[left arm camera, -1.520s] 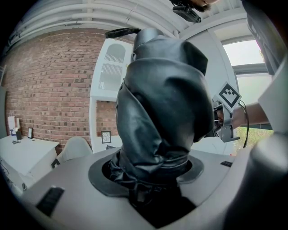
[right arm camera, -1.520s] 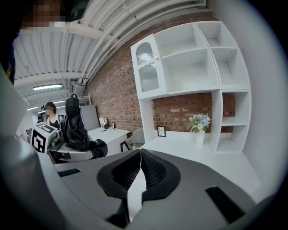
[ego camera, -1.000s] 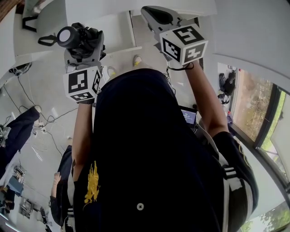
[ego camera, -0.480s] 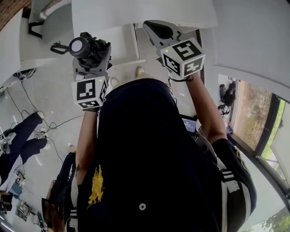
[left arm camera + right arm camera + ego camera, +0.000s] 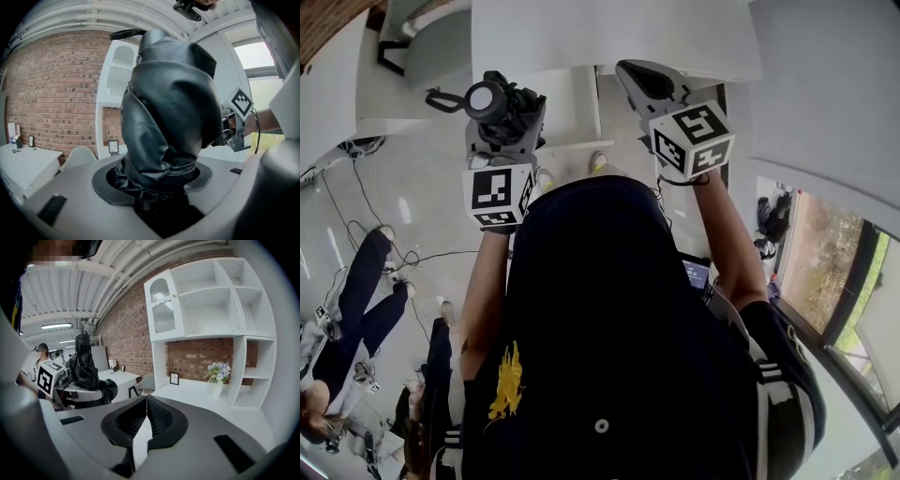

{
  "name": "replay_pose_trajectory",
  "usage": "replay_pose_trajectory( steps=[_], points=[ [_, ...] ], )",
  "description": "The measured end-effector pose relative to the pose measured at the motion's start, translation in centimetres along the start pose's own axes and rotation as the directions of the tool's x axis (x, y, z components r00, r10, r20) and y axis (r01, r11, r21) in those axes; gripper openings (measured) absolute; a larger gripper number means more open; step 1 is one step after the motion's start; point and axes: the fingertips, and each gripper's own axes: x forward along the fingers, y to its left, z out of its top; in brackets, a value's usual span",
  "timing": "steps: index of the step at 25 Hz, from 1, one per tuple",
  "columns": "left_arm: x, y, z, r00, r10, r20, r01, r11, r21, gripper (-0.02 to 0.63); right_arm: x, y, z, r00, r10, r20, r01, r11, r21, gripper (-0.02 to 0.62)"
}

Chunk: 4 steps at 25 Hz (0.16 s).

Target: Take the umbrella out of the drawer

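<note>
Left tongs [image 5: 154, 187] are clamped on the umbrella [image 5: 168, 103], and what a grip: black, folded, its bundled fabric standing upright out of the jaws, with a strap loop sticking out near the top. It's up in the air, held out ahead of the person's chest. In the head view its round end cap faces straight up at the camera. Right tongs [image 5: 146, 399] ride alongside, well apart from the umbrella, jaws pressed together with nothing between them, ribbed pads meeting tip to tip. Ahead of them stands a white shelf unit [image 5: 211, 310] against a brick wall [image 5: 126, 329]. A vase of flowers [image 5: 216, 376] sits on its counter, and a small frame [image 5: 174, 378] stands at the counter's back edge.
</note>
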Motion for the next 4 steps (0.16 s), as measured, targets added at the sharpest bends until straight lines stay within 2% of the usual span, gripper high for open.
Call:
replay_pose_trajectory(
  steps=[4],
  points=[
    [-0.36, -0.27, 0.36, 1.000, 0.003, 0.004, -0.003, 1.000, 0.005, 0.267, -0.32, 0.18, 0.27, 1.000, 0.005, 0.004, -0.005, 1.000, -0.007, 0.026]
  ],
)
